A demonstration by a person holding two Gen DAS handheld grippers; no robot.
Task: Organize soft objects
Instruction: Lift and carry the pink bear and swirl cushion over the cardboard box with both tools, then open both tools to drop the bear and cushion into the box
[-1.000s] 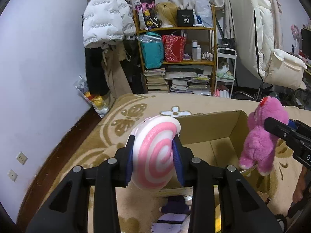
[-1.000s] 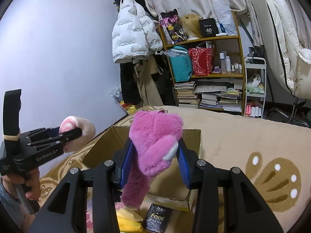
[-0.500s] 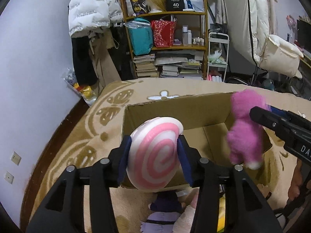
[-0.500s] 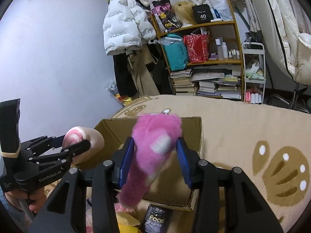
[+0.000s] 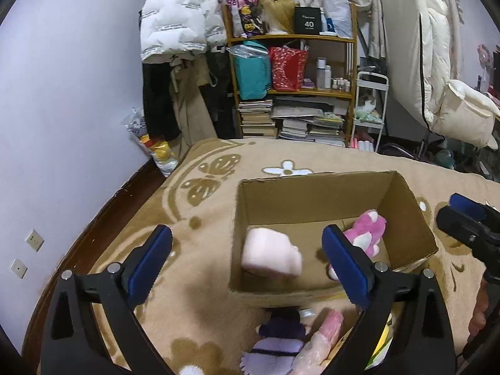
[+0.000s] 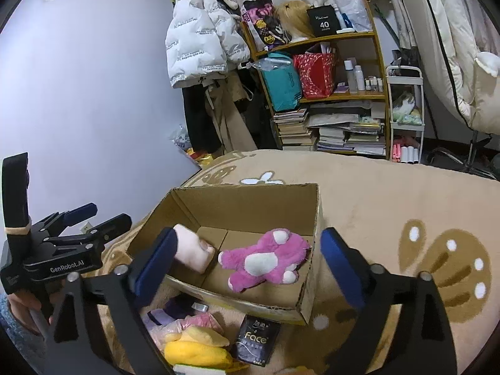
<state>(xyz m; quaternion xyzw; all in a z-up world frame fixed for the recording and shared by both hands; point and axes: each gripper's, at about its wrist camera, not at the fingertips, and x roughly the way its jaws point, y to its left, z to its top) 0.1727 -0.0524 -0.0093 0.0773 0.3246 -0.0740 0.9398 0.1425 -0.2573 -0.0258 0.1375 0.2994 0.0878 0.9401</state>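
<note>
An open cardboard box (image 5: 312,193) (image 6: 247,187) stands on the rug. Inside it lie a pale pink swirl cushion (image 5: 272,256) (image 6: 190,251) at the left and a pink plush bear (image 5: 365,231) (image 6: 262,261) at the right. My left gripper (image 5: 247,243) hovers over the box's near edge. Its jaws are opening wide and nothing is between the pads. My right gripper (image 6: 248,243) hovers above the bear, its jaws also opening, and grips nothing. Each gripper shows in the other's view: the left gripper (image 6: 93,218) and the right gripper (image 5: 462,215).
In front of the box lie a purple plush (image 5: 281,337), a yellow plush (image 6: 197,350) and a black "Face" packet (image 6: 256,339). A beige patterned rug (image 6: 390,203) covers the floor. A crowded bookshelf (image 5: 290,93) stands behind, with a wall at the left.
Both grippers have opened and let go. The swirl cushion and the pink bear have dropped from the jaws into the box.
</note>
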